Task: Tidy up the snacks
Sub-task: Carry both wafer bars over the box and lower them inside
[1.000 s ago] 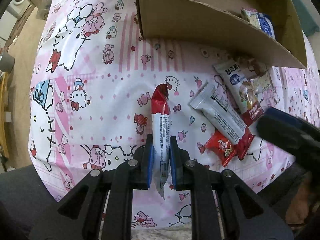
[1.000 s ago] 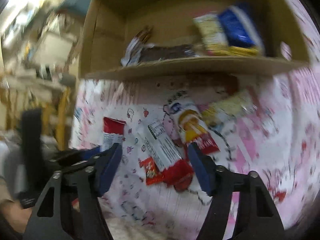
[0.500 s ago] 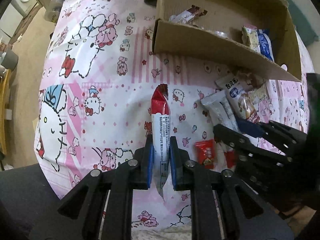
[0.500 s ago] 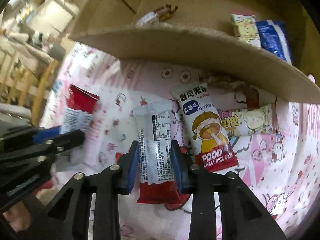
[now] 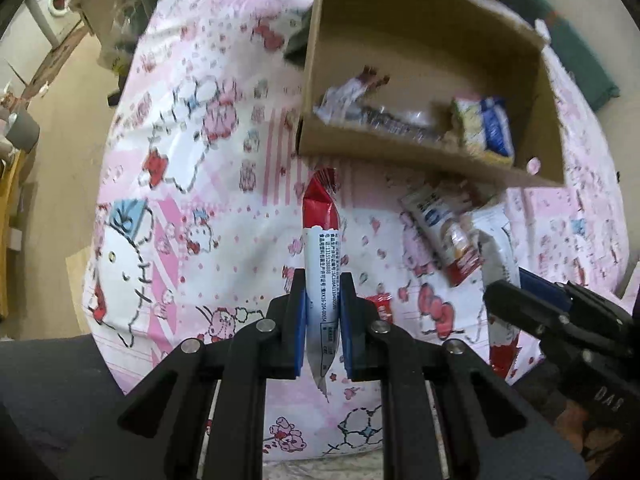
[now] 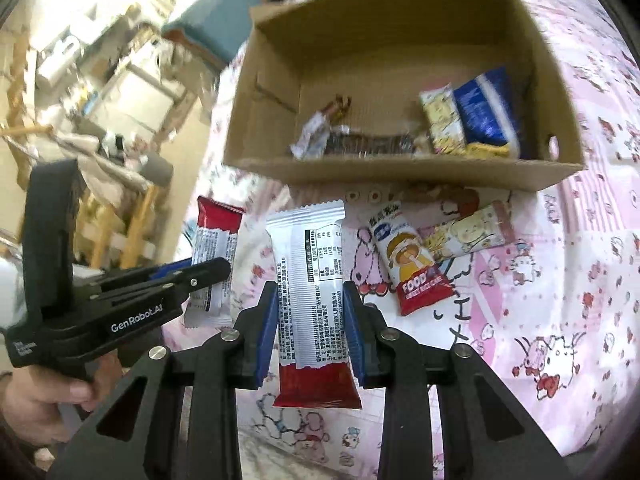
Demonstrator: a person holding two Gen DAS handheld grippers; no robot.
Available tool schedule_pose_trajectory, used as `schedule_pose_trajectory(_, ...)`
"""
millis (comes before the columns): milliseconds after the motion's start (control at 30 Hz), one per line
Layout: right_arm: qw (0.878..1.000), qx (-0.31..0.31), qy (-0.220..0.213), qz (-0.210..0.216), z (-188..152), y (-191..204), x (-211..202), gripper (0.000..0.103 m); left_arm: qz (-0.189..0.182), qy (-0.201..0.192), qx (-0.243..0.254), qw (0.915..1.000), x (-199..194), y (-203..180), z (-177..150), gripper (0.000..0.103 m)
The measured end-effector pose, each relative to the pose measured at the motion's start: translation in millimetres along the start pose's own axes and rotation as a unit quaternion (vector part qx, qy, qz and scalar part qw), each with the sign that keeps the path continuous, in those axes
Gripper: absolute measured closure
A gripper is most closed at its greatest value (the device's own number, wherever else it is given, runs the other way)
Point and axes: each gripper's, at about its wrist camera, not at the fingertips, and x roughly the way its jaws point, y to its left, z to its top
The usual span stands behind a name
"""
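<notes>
My left gripper is clamped on a slim red-and-white foil snack bar pointing toward the open brown cardboard box. My right gripper pinches a wider silver-and-red snack packet, lifted above the pink cartoon-print tablecloth, just short of the box.

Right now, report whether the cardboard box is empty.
Not empty. The cardboard box holds a blue packet, a yellow packet and a twisted wrapper.
</notes>
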Motion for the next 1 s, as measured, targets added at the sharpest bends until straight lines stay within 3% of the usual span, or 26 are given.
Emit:
schedule_pose_trajectory(200, 0.994, 0.056, -0.094, 0.028, 7, -17, -53, 0.07, -0.022, -0.076, 0.007, 0.9968, -46, -1, 26, 0.091)
schedule_pose_trajectory(367, 0.985, 0.093, -0.145, 0.019, 13, -33, -78, 0.07, -0.019, -0.121, 0.019, 0.9923, -74, -3, 57, 0.091)
schedule_pose_trajectory(800, 0.972, 0.113, -0.205, -0.002, 72, -67, -94, 0.07, -0.024, -0.141, 0.035, 0.9891, -63, -27, 106, 0.091)
schedule_pose_trajectory(1000, 0.973, 0.113, -0.202, -0.022, 95, -84, -77, 0.07, -0.011, -0.129, 0.037, 0.9909, -41, -33, 127, 0.091)
